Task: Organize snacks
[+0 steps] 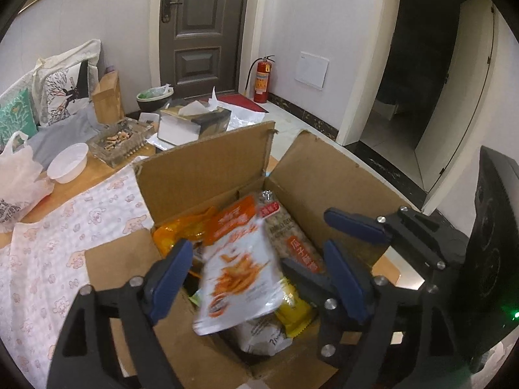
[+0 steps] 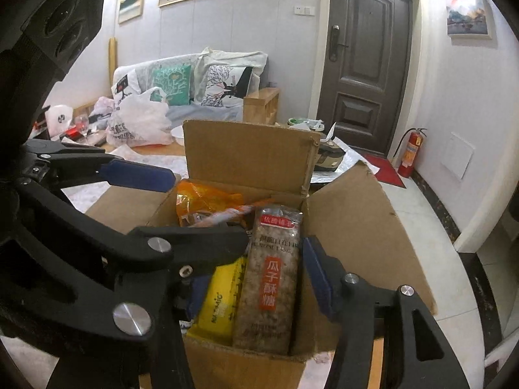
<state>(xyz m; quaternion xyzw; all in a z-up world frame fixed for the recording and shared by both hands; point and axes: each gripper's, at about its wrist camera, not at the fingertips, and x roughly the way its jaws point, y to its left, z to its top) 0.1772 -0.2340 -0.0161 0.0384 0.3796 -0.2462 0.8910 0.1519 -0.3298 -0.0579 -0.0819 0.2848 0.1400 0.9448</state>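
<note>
Orange-and-white snack pouch (image 1: 240,265) lies tilted atop other packets inside open cardboard box (image 1: 207,168), between left gripper (image 1: 259,278) pads, untouched; jaws wide. Right gripper (image 2: 256,269) jaws partly open, straddling seed-brittle pack (image 2: 272,278), contact unclear. Box on table (image 1: 65,191).

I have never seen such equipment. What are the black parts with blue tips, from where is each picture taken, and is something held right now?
There is no robot here. A person holds a tool with two fingers in each hand, and a camera on each tool looks along them. One picture is from the left gripper, the other from the right gripper. Both reach into an open cardboard box on a patterned cloth. An orange-white snack bag, blurred, is between the left fingers and a long seed-candy pack is between the right ones. Neither looks pressed, so nothing seems held. Behind the box are an ashtray, a tissue box and a white bowl.
</note>
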